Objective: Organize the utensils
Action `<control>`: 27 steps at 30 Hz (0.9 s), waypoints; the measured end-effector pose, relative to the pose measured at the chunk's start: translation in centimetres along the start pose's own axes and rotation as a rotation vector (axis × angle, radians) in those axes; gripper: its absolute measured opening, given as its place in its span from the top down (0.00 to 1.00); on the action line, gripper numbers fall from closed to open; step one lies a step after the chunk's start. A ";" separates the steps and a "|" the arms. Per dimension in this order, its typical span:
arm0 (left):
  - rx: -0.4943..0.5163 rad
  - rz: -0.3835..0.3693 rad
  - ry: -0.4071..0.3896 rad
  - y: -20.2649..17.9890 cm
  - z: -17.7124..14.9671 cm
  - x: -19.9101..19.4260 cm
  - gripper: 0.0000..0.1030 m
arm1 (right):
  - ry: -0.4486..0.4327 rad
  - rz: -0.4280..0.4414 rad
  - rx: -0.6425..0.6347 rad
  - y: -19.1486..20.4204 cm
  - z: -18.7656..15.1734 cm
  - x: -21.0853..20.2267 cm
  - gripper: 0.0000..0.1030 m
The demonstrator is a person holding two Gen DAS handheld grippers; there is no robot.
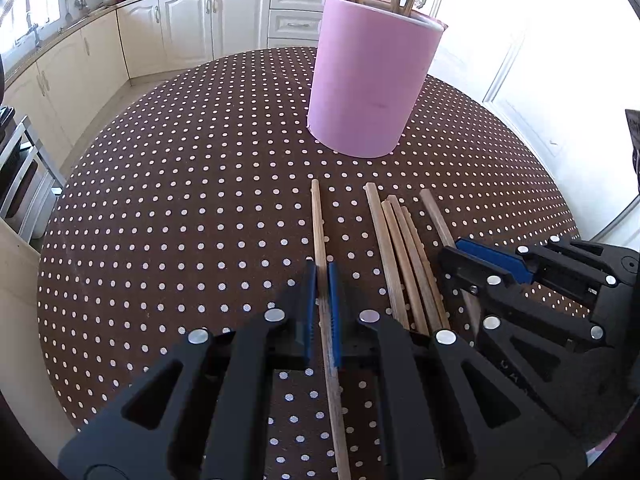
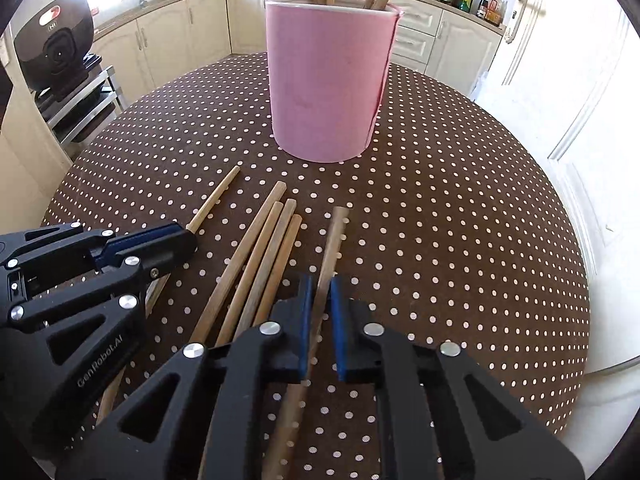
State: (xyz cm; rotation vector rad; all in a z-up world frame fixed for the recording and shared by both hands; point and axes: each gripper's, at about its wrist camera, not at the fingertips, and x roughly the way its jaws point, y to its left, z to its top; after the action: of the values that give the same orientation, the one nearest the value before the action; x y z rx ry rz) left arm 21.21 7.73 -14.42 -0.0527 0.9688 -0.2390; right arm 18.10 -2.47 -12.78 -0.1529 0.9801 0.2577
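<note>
Lengthwise, chopsticks toward holder

Bright daylight, both views. Window at 10 o'clock blown out; door at 2 o'clock overexposed, detail washed away. Table evenly lit, shadows soft and faint. Focus sharp at centre. Strong fisheye bend at edges, dark vignette in corners. No motion blur.

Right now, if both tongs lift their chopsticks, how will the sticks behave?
Probably stiff: each chopstick lies straight and looks wooden. Likely light, being thin. Each is pinched near its middle with long ends free, so it may pivot in the left tongs or right tongs.
</note>
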 end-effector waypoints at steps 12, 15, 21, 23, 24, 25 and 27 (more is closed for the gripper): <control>-0.031 -0.013 -0.064 0.4 0.6 -1.5 0.94 | -0.072 0.074 0.124 -3.0 -0.3 -2.0 0.95; -0.040 0.013 -0.085 0.4 1.0 -2.2 0.94 | -0.096 0.058 0.136 -3.7 -0.3 -2.8 0.95; -0.048 0.011 -0.124 0.3 1.6 -4.0 0.94 | -0.127 0.072 0.156 -4.6 0.3 -4.1 0.95; -0.047 0.011 -0.138 0.2 1.8 -4.6 0.94 | -0.141 0.075 0.160 -4.8 0.5 -4.6 0.95; -0.045 0.013 -0.144 0.0 2.0 -4.7 0.94 | -0.147 0.073 0.162 -5.0 0.7 -4.9 0.95; -0.043 0.016 -0.151 -0.2 2.1 -5.0 0.94 | -0.155 0.076 0.163 -5.0 0.8 -5.1 0.95; -0.041 0.024 -0.165 -0.4 2.4 -5.5 0.94 | -0.172 0.079 0.171 -5.2 0.9 -5.6 0.95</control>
State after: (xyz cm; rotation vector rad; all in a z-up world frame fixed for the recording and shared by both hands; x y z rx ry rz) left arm 20.11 8.42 -8.56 -0.0966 0.8095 -0.1892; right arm 17.33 -8.07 -7.50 0.0637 0.8336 0.2543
